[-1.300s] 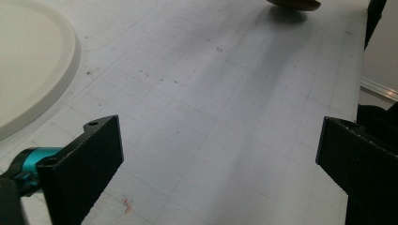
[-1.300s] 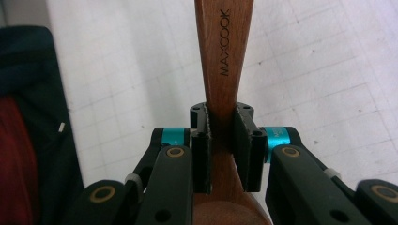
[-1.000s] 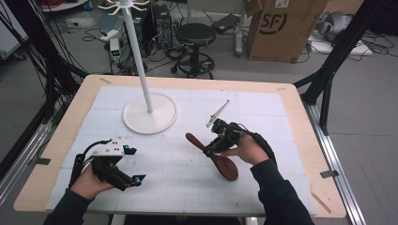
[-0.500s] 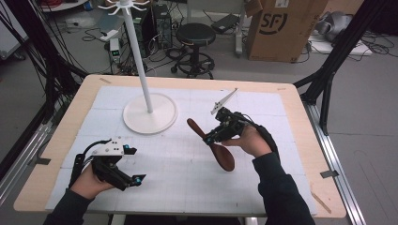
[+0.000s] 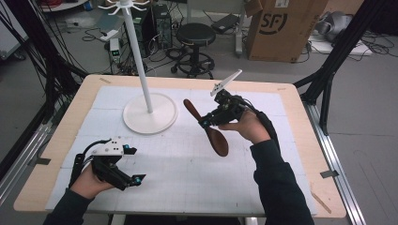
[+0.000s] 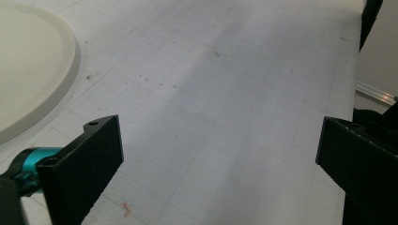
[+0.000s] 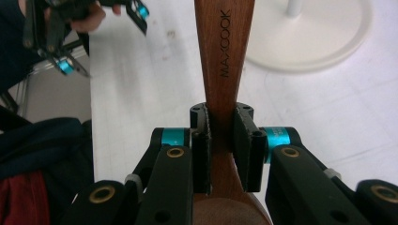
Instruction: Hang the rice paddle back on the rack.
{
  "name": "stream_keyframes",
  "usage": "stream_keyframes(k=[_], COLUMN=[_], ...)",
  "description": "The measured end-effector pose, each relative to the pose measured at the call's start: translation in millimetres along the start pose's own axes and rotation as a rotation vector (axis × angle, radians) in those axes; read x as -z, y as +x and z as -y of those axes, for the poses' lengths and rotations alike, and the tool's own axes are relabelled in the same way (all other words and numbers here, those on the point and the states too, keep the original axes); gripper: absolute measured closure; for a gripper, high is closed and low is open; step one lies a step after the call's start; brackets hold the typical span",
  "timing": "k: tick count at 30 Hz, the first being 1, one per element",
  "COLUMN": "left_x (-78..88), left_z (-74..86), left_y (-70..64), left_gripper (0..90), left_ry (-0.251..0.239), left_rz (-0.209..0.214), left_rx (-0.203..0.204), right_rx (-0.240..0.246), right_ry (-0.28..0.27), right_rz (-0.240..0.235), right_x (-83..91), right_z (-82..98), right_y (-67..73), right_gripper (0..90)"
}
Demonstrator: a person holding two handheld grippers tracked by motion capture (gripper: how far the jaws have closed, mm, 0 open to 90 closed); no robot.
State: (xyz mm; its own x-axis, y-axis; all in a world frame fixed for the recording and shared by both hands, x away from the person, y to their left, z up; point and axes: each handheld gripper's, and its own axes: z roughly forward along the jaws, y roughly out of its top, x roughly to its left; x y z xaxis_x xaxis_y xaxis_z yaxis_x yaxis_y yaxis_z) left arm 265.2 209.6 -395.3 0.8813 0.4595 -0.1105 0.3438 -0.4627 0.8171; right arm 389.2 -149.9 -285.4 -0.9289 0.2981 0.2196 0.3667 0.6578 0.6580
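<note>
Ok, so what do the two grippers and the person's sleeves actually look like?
Both are black handheld tools with flat black fingers and turquoise metal collars at the joints. The left gripper carries a pale grey plate on top and a black cable looping at its side. The right gripper carries a grey three-cornered plate sticking up behind it; brass-coloured rivets show on its linkage in the right gripper view. Both sleeves are dark navy.

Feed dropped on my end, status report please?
Right gripper shut on wooden spoon, held off the table. Left gripper open, low near the mat. White stand beside the spoon, not touching.
</note>
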Motion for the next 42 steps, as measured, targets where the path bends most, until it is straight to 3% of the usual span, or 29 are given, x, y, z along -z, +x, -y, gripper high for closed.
stream_keyframes(k=[6, 21, 42], left_x=[0.8, 1.3, 2.5], left_z=[0.0, 0.3, 1.7], left_y=[0.7, 0.6, 1.5], left_gripper=[1.7, 1.7, 1.7], left_ry=[0.0, -0.01, -0.012], left_rz=[0.001, 0.005, 0.015], left_rx=[-0.005, 0.001, 0.002], right_rx=[0.023, 0.067, 0.114], right_ry=[-0.054, -0.103, -0.182], right_rz=[0.014, 0.032, 0.034], right_x=[12.5, 35.1, 48.5], right_z=[-19.0, -61.0, -116.4], right_y=[2.4, 3.7, -5.8], right_gripper=[78.6, 78.6, 78.6])
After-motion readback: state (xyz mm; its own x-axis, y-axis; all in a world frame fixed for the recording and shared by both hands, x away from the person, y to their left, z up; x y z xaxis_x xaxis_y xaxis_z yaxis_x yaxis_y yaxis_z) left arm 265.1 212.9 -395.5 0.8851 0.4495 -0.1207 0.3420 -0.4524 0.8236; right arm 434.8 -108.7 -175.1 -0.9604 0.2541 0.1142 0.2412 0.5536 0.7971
